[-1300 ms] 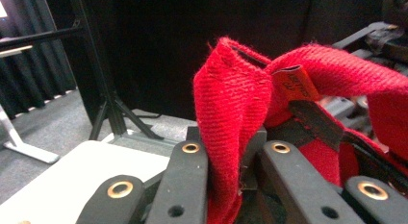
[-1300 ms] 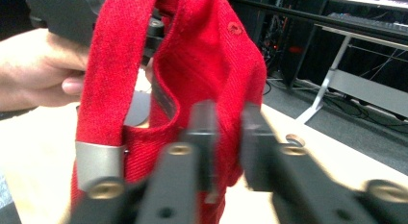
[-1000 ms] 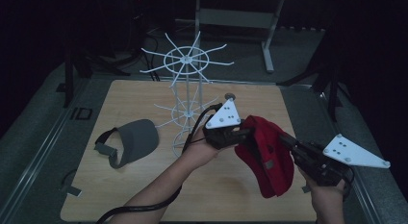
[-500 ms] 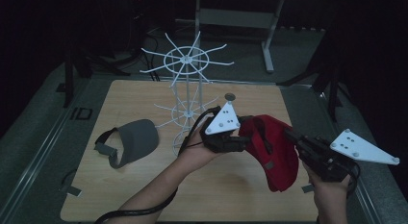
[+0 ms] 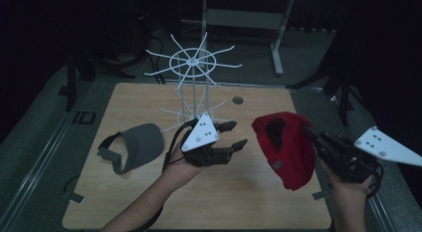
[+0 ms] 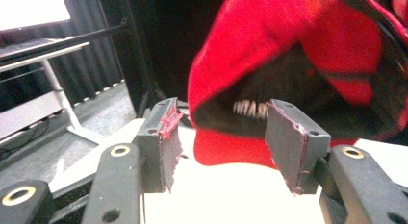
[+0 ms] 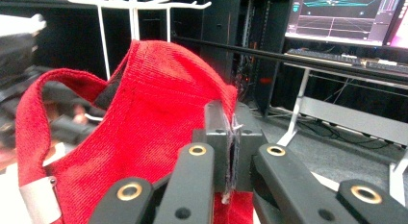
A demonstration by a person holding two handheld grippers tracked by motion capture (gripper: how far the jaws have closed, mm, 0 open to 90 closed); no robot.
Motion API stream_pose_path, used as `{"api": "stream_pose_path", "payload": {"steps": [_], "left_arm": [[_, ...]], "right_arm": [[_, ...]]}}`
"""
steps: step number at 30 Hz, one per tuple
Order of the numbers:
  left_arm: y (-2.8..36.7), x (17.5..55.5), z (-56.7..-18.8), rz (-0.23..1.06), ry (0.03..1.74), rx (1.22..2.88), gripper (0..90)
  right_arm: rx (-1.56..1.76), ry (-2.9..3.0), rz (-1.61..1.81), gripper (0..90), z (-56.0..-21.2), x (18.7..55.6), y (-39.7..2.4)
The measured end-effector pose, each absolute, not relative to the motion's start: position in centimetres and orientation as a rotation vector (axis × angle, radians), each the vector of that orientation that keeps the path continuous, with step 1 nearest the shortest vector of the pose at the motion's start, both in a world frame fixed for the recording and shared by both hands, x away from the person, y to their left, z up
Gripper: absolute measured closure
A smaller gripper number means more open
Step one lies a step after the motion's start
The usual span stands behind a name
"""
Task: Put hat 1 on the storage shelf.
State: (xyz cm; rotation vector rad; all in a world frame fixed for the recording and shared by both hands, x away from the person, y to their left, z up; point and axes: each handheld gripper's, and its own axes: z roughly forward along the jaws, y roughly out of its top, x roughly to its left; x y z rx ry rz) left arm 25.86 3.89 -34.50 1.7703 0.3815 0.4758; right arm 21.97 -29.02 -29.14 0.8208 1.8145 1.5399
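High view: right gripper (image 5: 309,134) clamps the red cap (image 5: 286,148), long axis hanging down, opening toward left gripper (image 5: 235,136). Left jaws just opened, empty; it has backed off the cap.
Left gripper view: cap (image 6: 308,75) just beyond the spread jaws.
Right gripper view: jaws pinch cap (image 7: 139,132) fabric.

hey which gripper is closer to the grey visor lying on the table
Left. The left gripper hangs open just to the right of the grey visor, apart from it. The right gripper is farther right, clamped on the red cap.
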Motion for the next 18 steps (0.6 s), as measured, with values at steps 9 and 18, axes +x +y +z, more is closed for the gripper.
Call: {"api": "stream_pose_path", "payload": {"steps": [9, 18], "left_arm": [[6.2, 24.3, -37.2, 0.469, 0.429, 1.803, 46.8], [7.8, 23.5, -40.4, 0.435, 0.472, 1.823, 44.9]], "right_arm": [[0.86, 1.756, 1.515, 88.0, -27.0, 24.3, -28.9], [0.888, 1.7, 1.515, 88.0, -25.0, 26.8, -28.1]]}}
